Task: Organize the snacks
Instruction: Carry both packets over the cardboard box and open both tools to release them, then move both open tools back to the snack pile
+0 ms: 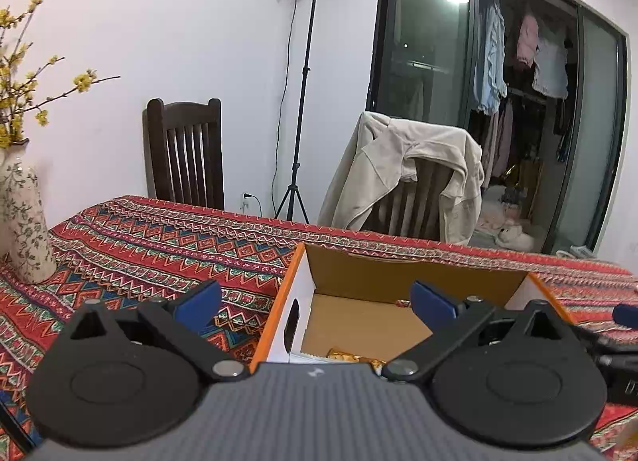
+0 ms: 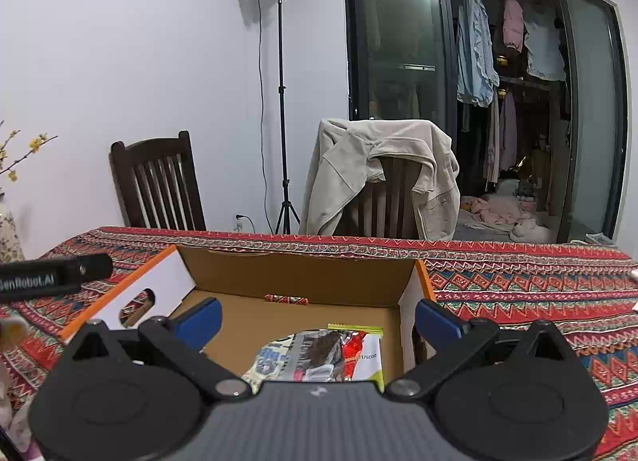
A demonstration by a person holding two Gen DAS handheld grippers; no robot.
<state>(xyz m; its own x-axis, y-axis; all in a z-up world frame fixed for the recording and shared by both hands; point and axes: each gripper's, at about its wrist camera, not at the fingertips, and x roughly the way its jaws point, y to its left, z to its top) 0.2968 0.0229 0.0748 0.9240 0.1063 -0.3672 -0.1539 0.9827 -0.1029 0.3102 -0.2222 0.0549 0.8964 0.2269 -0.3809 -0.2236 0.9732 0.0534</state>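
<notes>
My left claw [image 1: 315,301]: spread wide, nothing between its two blue pads; it hangs over the left wall of the box.
My right claw [image 2: 318,319]: also spread wide and empty, above the inside of the box.
Box [image 2: 297,267]: one, cardboard, open at the top, orange edges, white side walls with a cut-out grip hole; it stands on the table.
Snacks in the box: in the right view one pile of packets [image 2: 319,353] lies on the box floor just under my claw, with a green-and-white one [image 2: 369,349] at its right side; I cannot count the rest. In the left view gold wrappers [image 1: 351,357] show at the near edge; their number is unclear.
Table [image 1: 151,238]: one, under a red patterned cloth.
Vase [image 1: 26,222]: one, flowered, left on the table, holding yellow blossom twigs.
Chairs: two behind the table, one bare dark wood [image 1: 185,150], one draped with a beige jacket [image 1: 402,166].
Lamp on tripod [image 1: 307,94]: one, between the chairs.
In the way: my claw bodies hide the near part of the box.
</notes>
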